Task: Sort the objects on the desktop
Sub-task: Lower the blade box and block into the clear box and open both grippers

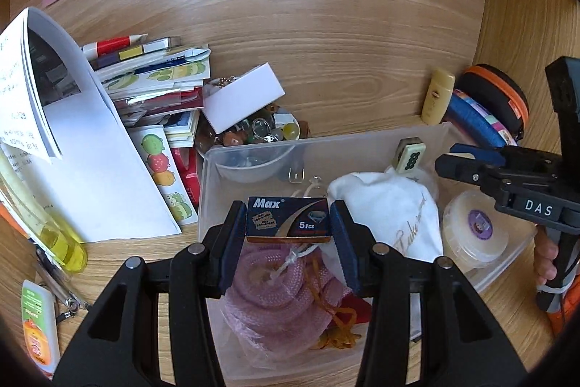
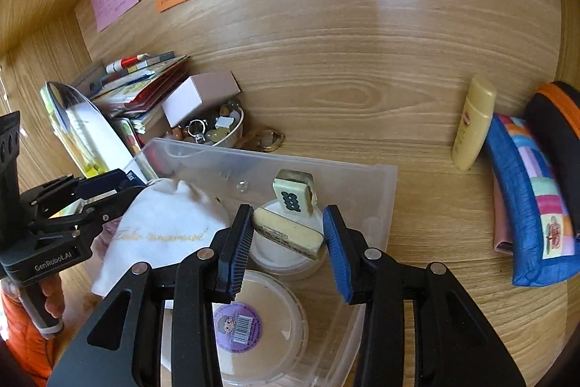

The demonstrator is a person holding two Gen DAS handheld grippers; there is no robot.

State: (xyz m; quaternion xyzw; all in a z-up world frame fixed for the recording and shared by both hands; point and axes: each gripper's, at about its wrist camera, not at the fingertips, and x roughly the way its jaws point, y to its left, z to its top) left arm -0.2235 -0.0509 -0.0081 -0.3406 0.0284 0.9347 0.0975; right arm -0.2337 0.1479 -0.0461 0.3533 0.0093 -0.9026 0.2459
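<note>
The left tool (image 1: 288, 223) squeezes a small, light, stiff razor box (image 1: 288, 217) by its sides, while the right tool (image 2: 288, 234) pinches hard, smooth, slippery mahjong tiles (image 2: 290, 223) over the clear bin (image 2: 377, 205).

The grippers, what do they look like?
Both are black plastic with silver rivets and ribbed blue pads on the two fingers. The left gripper says "GenRobot.AI" in white on its side; the right gripper says "DAS". An orange sleeve shows behind the hand on the left handle.

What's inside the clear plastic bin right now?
In the bin: pink rope, white pouch, round tubs, a small bowl. What lies beneath them is covered.
</note>
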